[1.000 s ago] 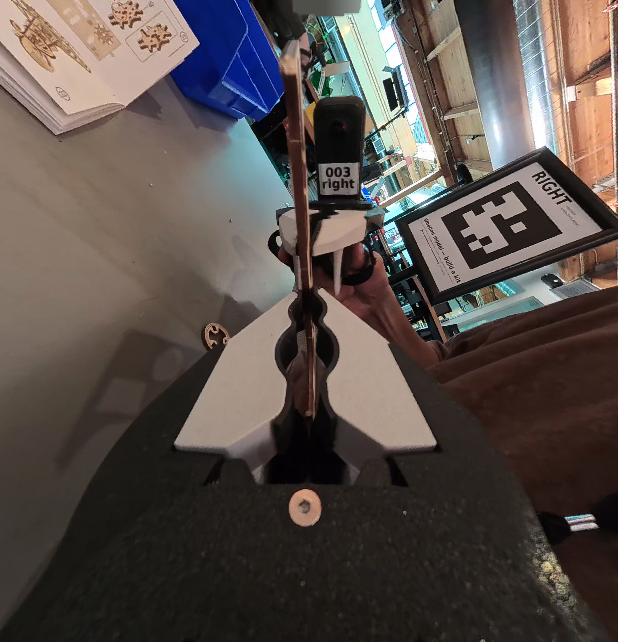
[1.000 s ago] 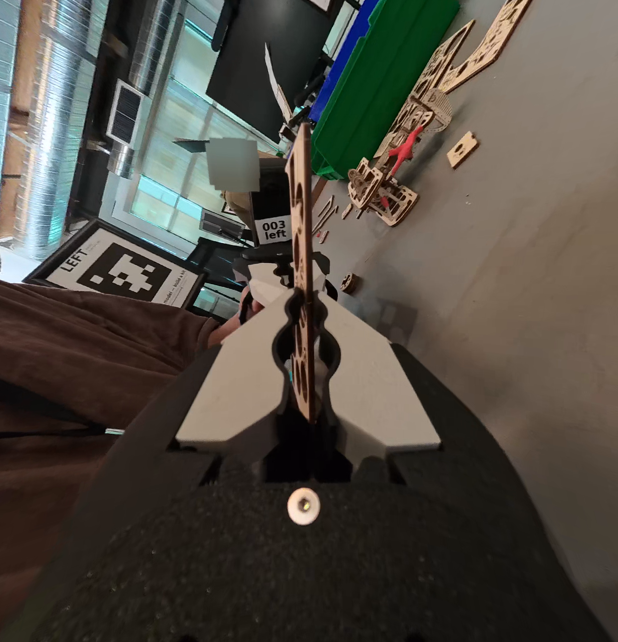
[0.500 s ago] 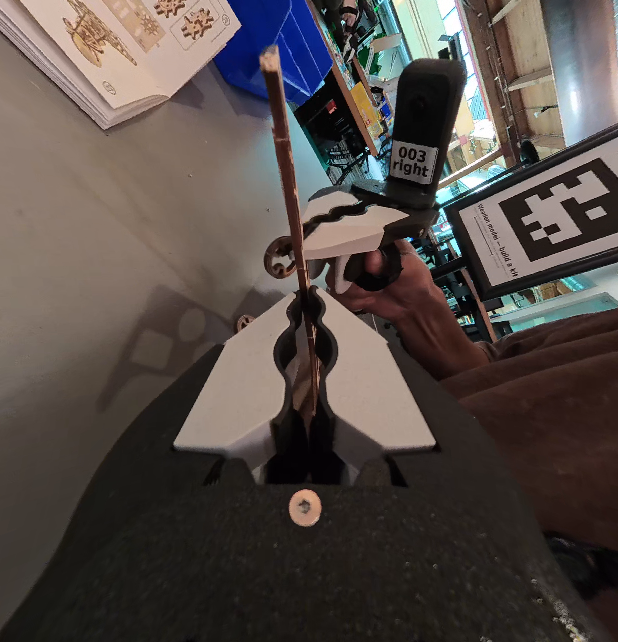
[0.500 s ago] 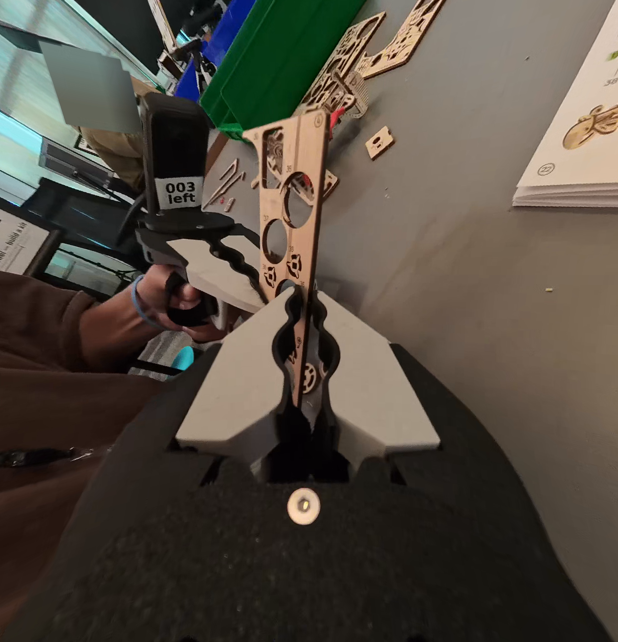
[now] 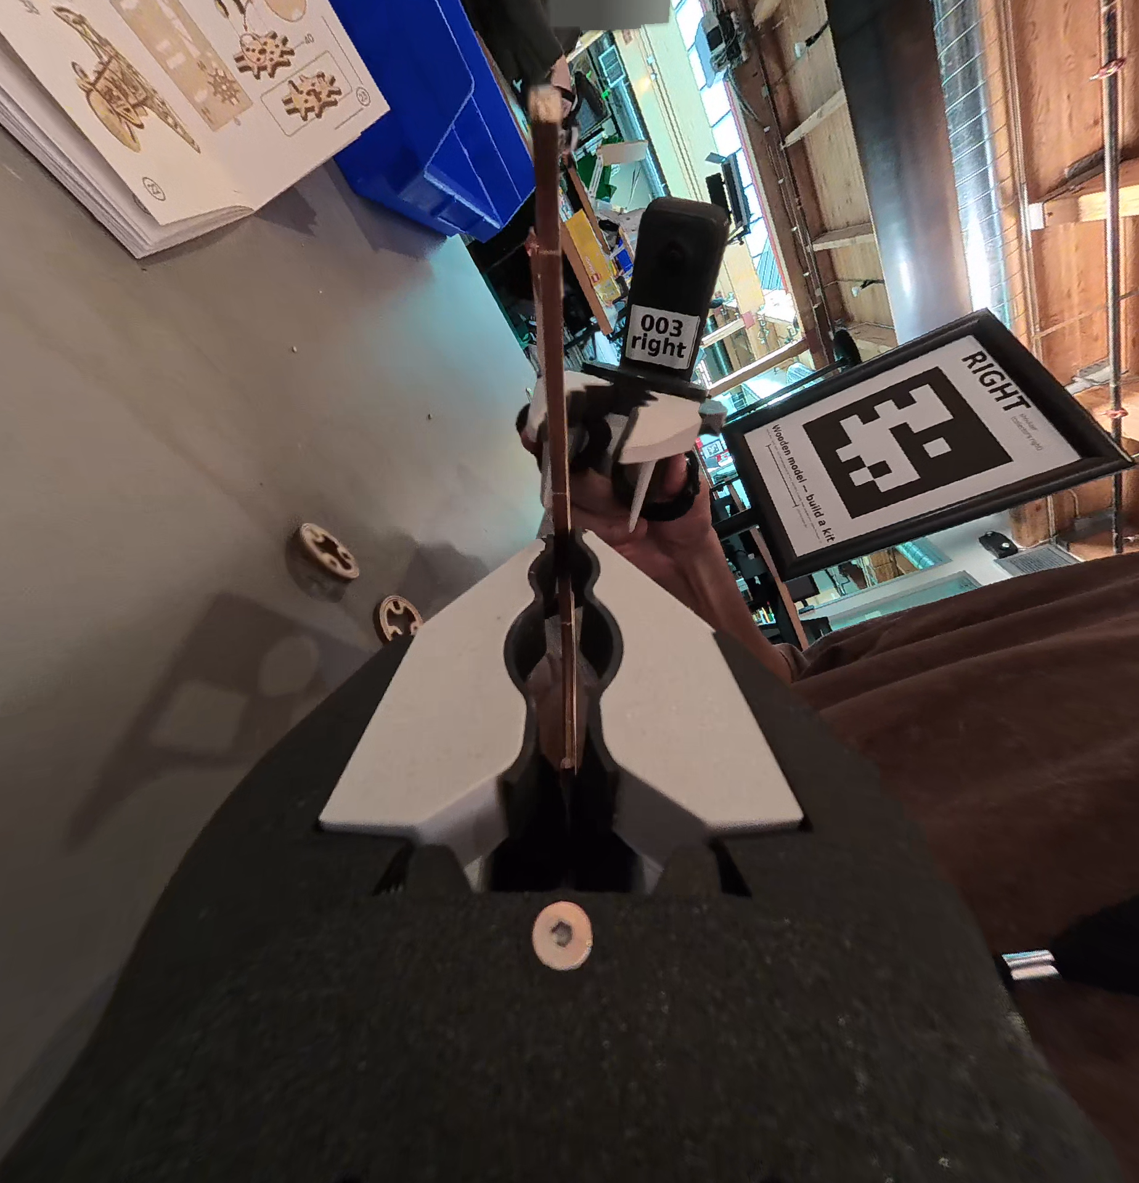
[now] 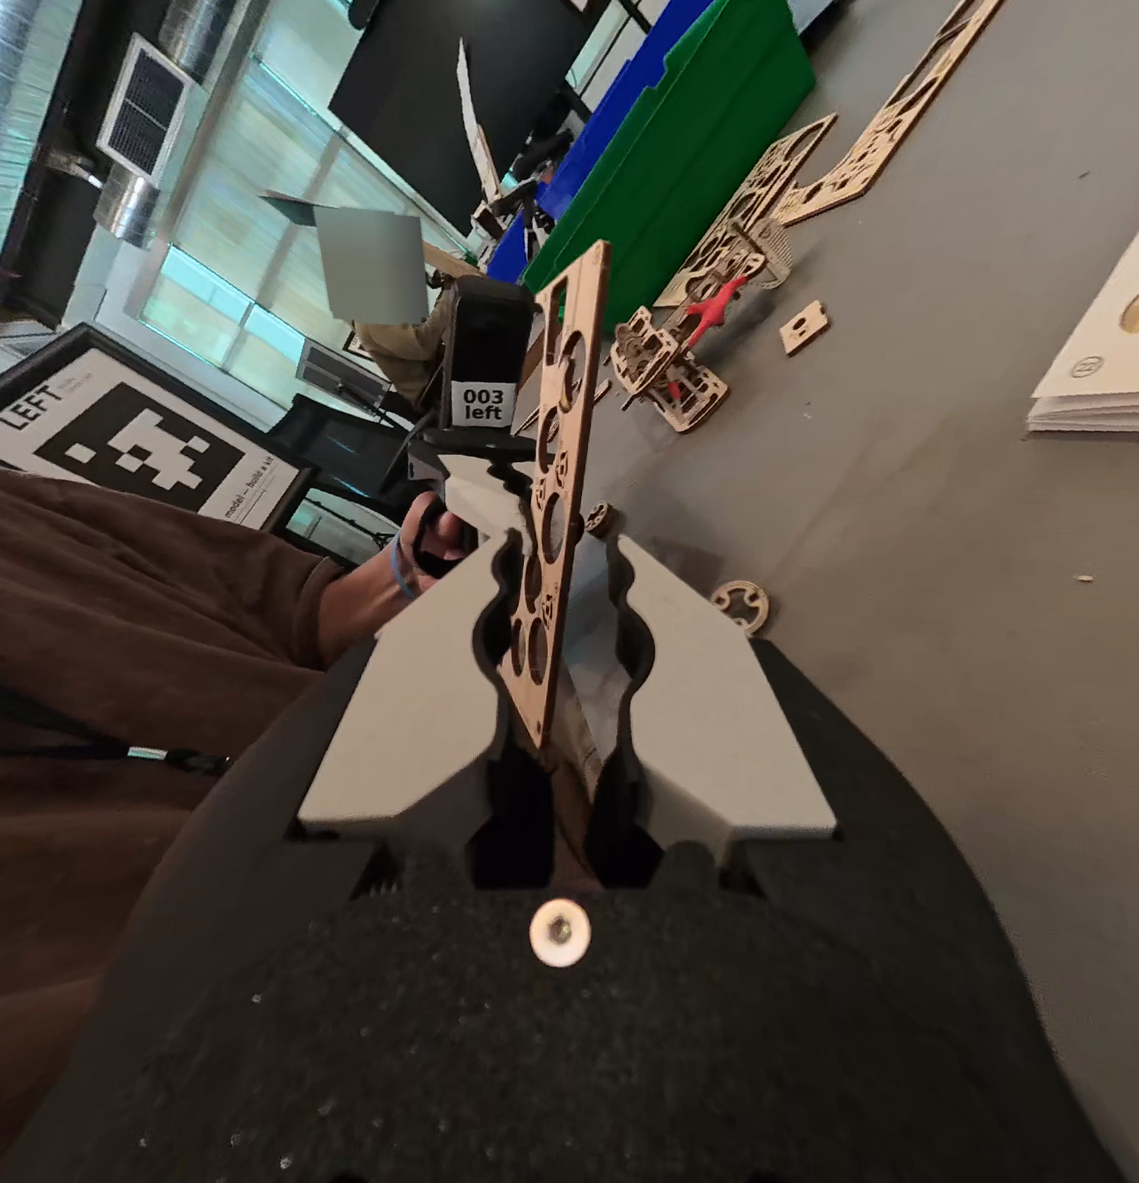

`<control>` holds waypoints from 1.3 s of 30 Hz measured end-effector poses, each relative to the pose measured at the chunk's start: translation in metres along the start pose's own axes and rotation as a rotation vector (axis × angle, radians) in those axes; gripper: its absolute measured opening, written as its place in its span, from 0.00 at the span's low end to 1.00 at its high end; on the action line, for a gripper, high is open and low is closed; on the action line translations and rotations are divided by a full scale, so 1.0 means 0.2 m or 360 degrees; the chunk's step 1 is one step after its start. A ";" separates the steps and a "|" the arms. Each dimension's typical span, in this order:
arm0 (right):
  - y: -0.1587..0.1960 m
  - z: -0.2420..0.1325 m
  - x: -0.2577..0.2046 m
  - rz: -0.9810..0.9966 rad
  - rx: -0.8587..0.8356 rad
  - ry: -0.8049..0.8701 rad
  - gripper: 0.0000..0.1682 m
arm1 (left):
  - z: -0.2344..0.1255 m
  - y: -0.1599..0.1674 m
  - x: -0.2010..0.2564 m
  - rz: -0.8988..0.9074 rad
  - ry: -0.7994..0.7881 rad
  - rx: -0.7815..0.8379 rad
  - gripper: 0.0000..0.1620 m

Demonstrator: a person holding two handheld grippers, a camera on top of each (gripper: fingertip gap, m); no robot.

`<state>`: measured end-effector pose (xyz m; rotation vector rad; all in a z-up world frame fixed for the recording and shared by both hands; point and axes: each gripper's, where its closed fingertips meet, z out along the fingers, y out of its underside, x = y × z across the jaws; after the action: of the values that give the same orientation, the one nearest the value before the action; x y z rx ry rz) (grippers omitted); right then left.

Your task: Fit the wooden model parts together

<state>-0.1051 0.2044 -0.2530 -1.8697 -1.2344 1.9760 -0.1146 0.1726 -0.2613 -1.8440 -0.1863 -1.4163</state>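
Observation:
A thin wooden parts sheet [image 5: 551, 320] with round cut-outs stands upright between both grippers. My left gripper [image 5: 564, 544] is shut on its lower end, edge-on to this view. In the right wrist view the sheet [image 6: 567, 410] stands between my right gripper's [image 6: 564, 541] fingers with gaps on both sides, so that gripper is open. The left gripper [image 6: 516, 493] clamps the sheet's middle there. The right gripper [image 5: 586, 429] shows behind the sheet in the left wrist view. Two small round wooden pieces [image 5: 329, 552] [image 5: 398, 618] lie on the grey table below.
An instruction booklet [image 5: 170, 96] and a blue bin [image 5: 439, 128] lie at the table's far side. In the right wrist view a part-built wooden model [image 6: 669, 371], a small square piece [image 6: 804, 326], cut-out sheets [image 6: 874, 147] and a green bin [image 6: 669, 160] stand beyond. A person's brown sleeve [image 6: 138, 608] is close. Spacing between my two grippers at the tips: around 4 cm.
My right gripper's fingers have opened and let go of the sheet, which the left gripper still clamps. A second small round piece now lies on the table.

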 end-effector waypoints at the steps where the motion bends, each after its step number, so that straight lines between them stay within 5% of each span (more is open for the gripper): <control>1: 0.00 0.00 -0.01 -0.0001 0.0002 -0.0010 0.15 | 0.00 0.00 0.00 -0.0005 0.0007 0.0002 0.00; 5: 0.00 -0.02 -0.02 0.0046 0.0021 -0.0047 0.14 | -0.14 0.00 0.07 0.0029 -0.0050 0.0022 0.00; 12: 0.01 0.00 0.00 0.0060 -0.0017 -0.0021 0.13 | -1.04 -0.03 0.04 -0.0001 -0.0680 0.0249 0.00; 16: 0.05 0.05 0.01 0.0051 -0.0100 -0.0006 0.13 | -1.31 -0.07 -0.08 -0.0224 -0.0800 0.0486 0.00; 21: 0.07 0.10 0.00 0.0008 -0.0152 0.0024 0.12 | -1.31 -0.15 -0.19 -0.0164 -0.0961 0.0303 0.00; 27: 0.06 0.08 0.03 0.0003 -0.0138 0.0070 0.12 | -1.10 -0.80 -0.14 0.0249 -0.1011 0.0050 0.00; 33: 0.06 0.05 0.03 -0.0010 -0.0117 0.0115 0.12 | -0.63 -1.28 -0.61 -0.0193 -0.0822 -0.0272 0.00; 39: 0.04 -0.03 0.06 -0.0010 -0.0065 0.0182 0.12 | -0.42 -1.36 -1.07 -0.0630 -0.0839 -0.0240 0.00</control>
<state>-0.0982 0.2097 -0.2662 -1.9652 -1.2559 1.8260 -0.4049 0.3746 -0.3081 -2.3742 -0.7607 -1.1819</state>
